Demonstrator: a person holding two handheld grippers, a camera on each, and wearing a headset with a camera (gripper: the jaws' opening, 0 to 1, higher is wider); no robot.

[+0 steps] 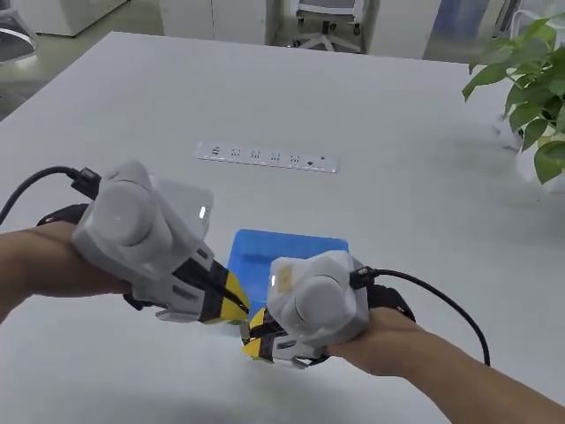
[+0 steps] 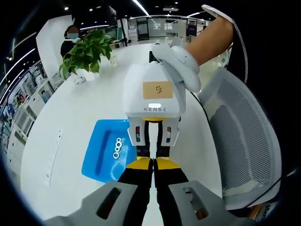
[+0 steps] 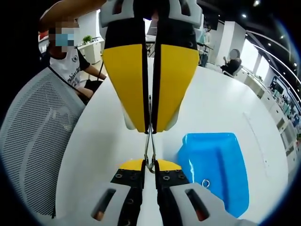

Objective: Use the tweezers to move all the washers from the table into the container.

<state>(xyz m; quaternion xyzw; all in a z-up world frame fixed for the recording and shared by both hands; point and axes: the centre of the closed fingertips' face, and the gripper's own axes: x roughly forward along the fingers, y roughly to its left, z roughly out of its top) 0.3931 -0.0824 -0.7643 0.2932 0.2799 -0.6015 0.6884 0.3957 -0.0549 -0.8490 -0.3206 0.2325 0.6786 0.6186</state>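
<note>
White table (image 1: 397,132) in an open office, with a power strip (image 1: 267,158) at 12 o'clock from the grippers and a potted plant (image 1: 530,79) at 2 o'clock. The left gripper (image 3: 150,128) and the right gripper (image 3: 149,165) met nose to nose near the person. Between them ran the tweezers (image 3: 149,141). The left gripper's jaws stood narrow, closed on the upper part of the tool. The right gripper's jaws, equally narrow, appeared to pinch its lower end. We could not tell which end was the working tip, nor whether it held anything.

Risk, as we judged it: with two grips on one thin, springy tool, a release by either side before the other was firm would let the tweezers pivot or drop onto the table. A grip set too near the tips would keep them squeezed together and unable to open over a washer. A twist between the hands could bend the legs.

The blue container (image 2: 101,162) lay at 12 o'clock of the meeting point in the head view and at 9 o'clock of the jaws in the left gripper view. It held a short row of washers (image 2: 117,148) touching one another. The right gripper view showed one washer (image 3: 205,182) in it, at 4 o'clock of that gripper's jaws. The grippers covered part of the table, so we could not tell whether any washer remained there.
</note>
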